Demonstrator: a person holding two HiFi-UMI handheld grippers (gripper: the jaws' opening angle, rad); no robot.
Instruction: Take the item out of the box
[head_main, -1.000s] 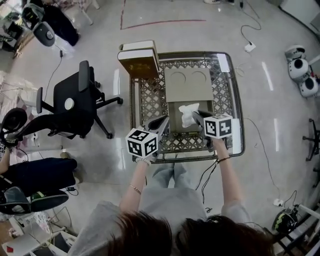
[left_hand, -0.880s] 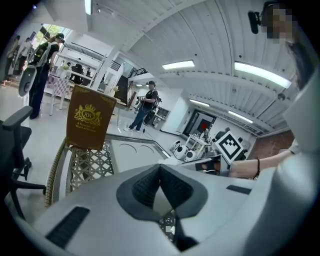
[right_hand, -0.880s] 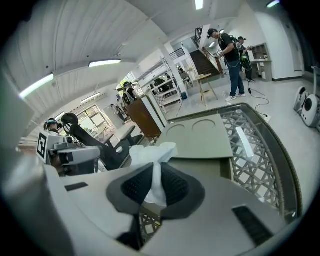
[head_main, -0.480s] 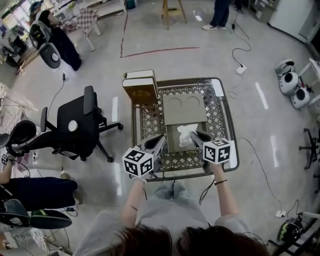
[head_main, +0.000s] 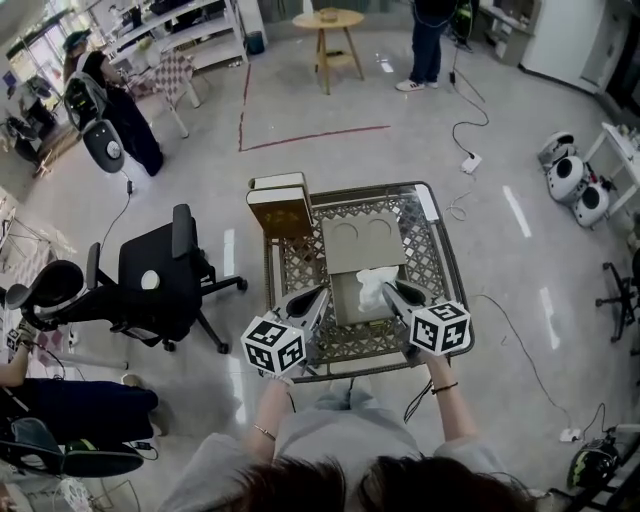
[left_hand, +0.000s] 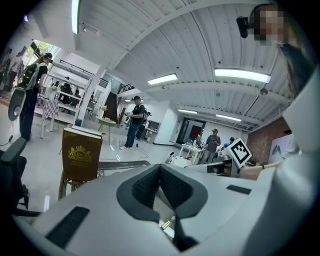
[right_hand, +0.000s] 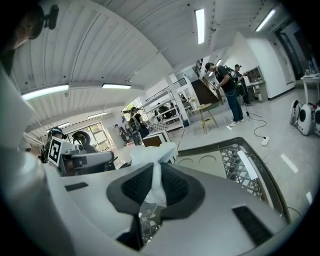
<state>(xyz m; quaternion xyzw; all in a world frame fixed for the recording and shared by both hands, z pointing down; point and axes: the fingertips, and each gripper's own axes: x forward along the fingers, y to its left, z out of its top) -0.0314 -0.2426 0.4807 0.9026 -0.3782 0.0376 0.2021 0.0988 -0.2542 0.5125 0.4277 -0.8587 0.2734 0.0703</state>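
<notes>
White tissue (head_main: 374, 287), grey cardboard box (head_main: 362, 245)

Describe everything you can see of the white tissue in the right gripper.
The white tissue is thin, soft-looking and crumpled. Its narrow part is pinched between the right gripper's fingers; the rest flares loosely beyond them. In the head view it sits above the open cardboard box; contact with it can't be judged.

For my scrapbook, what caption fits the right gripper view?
Right hand-held gripper pinching a white tissue above the lattice table.
</notes>
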